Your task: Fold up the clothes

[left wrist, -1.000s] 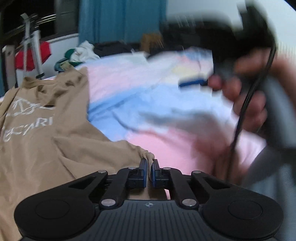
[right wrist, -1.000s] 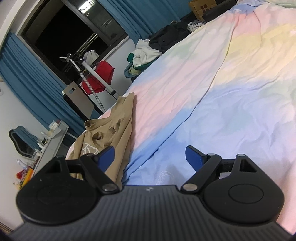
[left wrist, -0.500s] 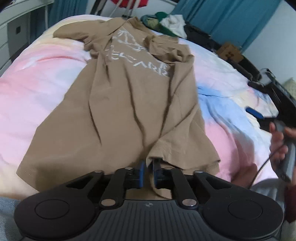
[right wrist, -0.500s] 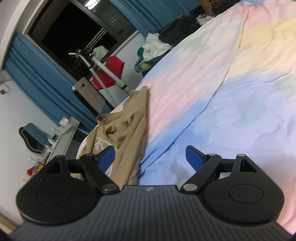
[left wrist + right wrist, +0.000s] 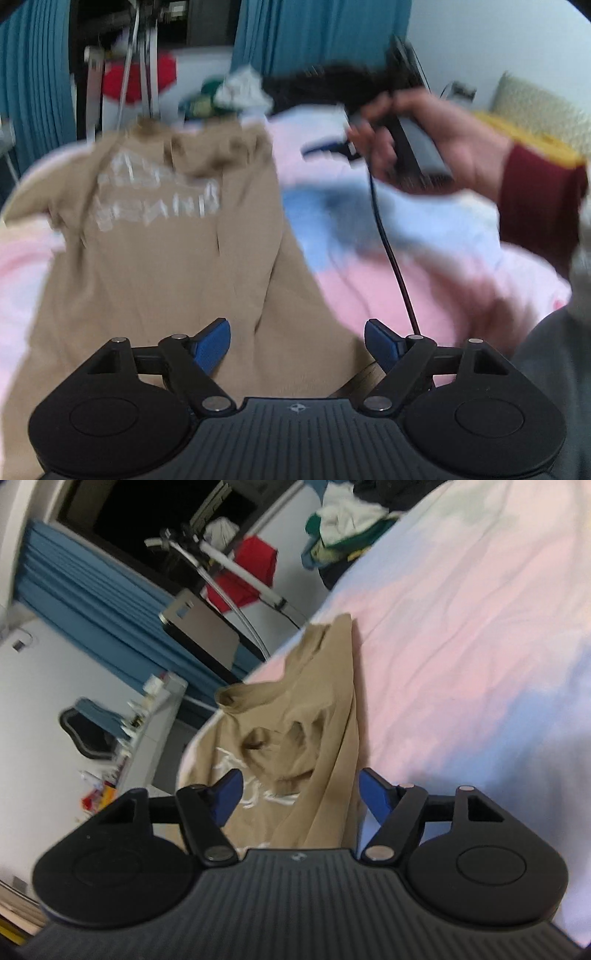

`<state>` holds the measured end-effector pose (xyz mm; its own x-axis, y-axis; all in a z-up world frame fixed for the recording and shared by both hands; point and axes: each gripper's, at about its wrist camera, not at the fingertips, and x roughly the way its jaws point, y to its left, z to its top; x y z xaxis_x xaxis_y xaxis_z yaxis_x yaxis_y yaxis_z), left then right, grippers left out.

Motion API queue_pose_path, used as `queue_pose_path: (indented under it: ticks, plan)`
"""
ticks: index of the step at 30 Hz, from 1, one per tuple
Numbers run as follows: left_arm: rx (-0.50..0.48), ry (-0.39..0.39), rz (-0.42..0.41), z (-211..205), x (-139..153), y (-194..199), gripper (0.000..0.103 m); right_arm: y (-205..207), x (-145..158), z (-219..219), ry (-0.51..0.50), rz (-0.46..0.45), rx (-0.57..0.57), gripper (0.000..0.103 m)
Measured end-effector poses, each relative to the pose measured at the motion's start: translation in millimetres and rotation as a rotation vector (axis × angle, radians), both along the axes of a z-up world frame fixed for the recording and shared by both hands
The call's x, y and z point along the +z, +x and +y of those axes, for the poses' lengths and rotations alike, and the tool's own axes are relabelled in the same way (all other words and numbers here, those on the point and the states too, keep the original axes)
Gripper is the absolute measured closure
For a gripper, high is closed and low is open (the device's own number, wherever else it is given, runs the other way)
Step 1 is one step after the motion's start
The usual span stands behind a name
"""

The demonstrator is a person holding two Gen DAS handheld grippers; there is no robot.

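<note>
A tan T-shirt (image 5: 166, 240) with white lettering lies spread on a pastel pink and blue bed sheet (image 5: 406, 280), its collar at the far end. My left gripper (image 5: 297, 343) hovers over the shirt's near hem. Its jaws are opening, and cloth lies below them but is not pinched. In the right wrist view the shirt (image 5: 314, 738) shows its rumpled collar and right edge. My right gripper (image 5: 299, 794) hangs over that edge with its jaws closing, the pads clear of the fabric. A person's hand (image 5: 424, 147) holds the right gripper's handle at the upper right.
A black cable (image 5: 391, 251) hangs from the right handle across the sheet (image 5: 461, 646). A pile of clothes (image 5: 343, 528) sits at the bed's far end. Beyond the bed's edge are a drying rack with a red cloth (image 5: 251, 572) and a desk (image 5: 155, 709).
My left gripper has let go of the shirt's hem and its jaws have spread wide. My right gripper has swung left over the shirt's right edge, its jaws a little narrower.
</note>
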<state>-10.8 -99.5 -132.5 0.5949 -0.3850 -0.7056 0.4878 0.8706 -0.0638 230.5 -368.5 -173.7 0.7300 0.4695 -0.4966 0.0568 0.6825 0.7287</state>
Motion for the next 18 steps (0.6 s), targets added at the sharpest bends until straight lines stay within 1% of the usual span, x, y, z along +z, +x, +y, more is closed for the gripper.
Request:
queue_pose_path:
  ticks: [1,3,4,5,6,7,8,9,10,11,12,13,14,15,18]
  plan:
    - [-0.004,0.012,0.017,-3.7,-7.1,3.0,0.022,13.1,-7.8,3.4,-0.017,0.007,0.010,0.031]
    - [-0.003,0.051,0.020,-8.9,-17.9,1.9,0.022,34.4,-25.3,9.3,-0.048,0.011,0.021,0.032]
    - [-0.002,0.072,0.018,-12.4,-21.4,0.2,0.022,41.6,-34.1,12.0,-0.056,0.013,0.034,0.035]
    - [-0.013,0.087,0.004,-16.7,-22.4,-3.3,0.023,47.7,-43.2,14.3,-0.064,0.019,0.043,0.044]
    - [-0.030,0.101,-0.013,-19.6,-23.8,-4.6,0.029,52.0,-52.5,16.0,-0.072,0.032,0.046,0.058]
    - [-0.050,0.119,-0.027,-25.3,-25.4,-7.1,0.036,55.2,-59.6,16.8,-0.075,0.040,0.048,0.066]
    - [-0.061,0.137,-0.030,-30.3,-26.2,-9.8,0.056,56.4,-63.4,16.1,-0.074,0.042,0.048,0.085]
    - [-0.070,0.154,-0.032,-35.2,-26.8,-12.6,0.079,57.1,-65.1,15.3,-0.079,0.045,0.045,0.093]
    - [-0.068,0.170,-0.036,-37.9,-25.5,-15.7,0.089,56.5,-62.8,14.3,-0.089,0.045,0.037,0.094]
    - [-0.066,0.186,-0.041,-40.7,-24.3,-18.9,0.094,54.6,-58.9,12.9,-0.090,0.034,0.032,0.095]
    - [-0.068,0.197,-0.058,-44.1,-22.9,-21.2,0.098,52.2,-54.6,11.0,-0.088,0.025,0.021,0.095]
    - [-0.070,0.187,-0.071,-45.3,-18.3,-20.1,0.098,50.4,-50.3,9.8,-0.089,0.016,0.012,0.095]
    - [-0.078,0.160,-0.078,-47.7,-10.2,-26.6,0.098,48.1,-44.4,9.2,-0.095,0.001,0.007,0.096]
    - [-0.090,0.136,-0.068,-51.9,-7.4,-30.2,0.098,46.4,-38.1,9.2,-0.107,-0.016,0.003,0.096]
    - [-0.126,0.066,-0.038,-64.5,0.6,-40.7,0.098,42.7,-20.5,12.0,-0.194,-0.059,-0.004,0.096]
